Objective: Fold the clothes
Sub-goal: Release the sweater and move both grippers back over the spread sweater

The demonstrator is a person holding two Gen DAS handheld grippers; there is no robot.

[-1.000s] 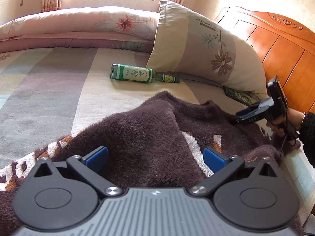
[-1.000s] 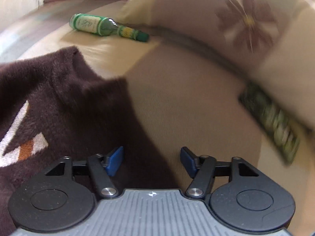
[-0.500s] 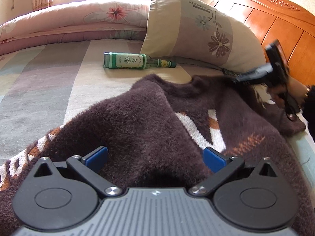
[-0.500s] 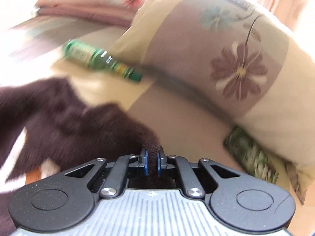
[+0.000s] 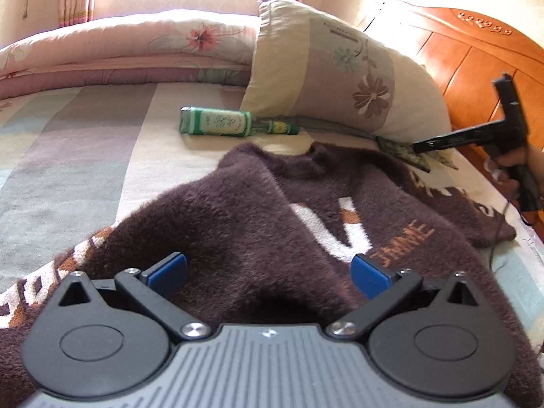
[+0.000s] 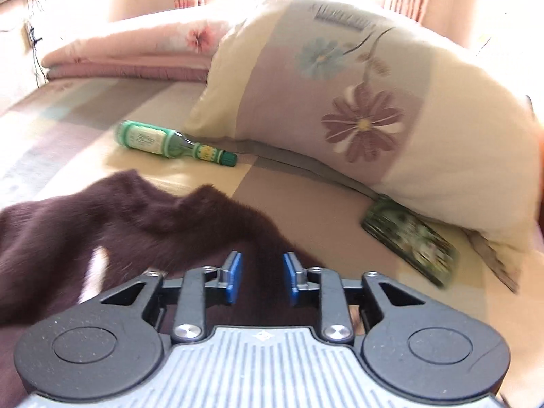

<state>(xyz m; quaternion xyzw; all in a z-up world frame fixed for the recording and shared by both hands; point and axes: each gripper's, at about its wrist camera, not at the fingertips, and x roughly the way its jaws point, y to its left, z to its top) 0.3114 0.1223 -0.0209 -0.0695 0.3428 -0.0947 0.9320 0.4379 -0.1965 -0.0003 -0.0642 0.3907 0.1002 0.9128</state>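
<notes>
The sweater [image 5: 258, 217] lies spread face-up on the striped bed [image 5: 85, 156], collar toward the pillow [image 5: 340, 74]. The left gripper [image 5: 268, 268] hovers over its body, jaws wide apart. The right gripper [image 6: 261, 277] has jaws partly parted around a fabric ridge, not clamped. Best to flatten wrinkles and pinch each edge squarely, keeping clear of the bottle [image 5: 224, 124].

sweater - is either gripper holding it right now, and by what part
Neither. The left gripper is wide open over the sweater; the right gripper is partly open, a dark fold lying between its fingers, unclamped.
</notes>
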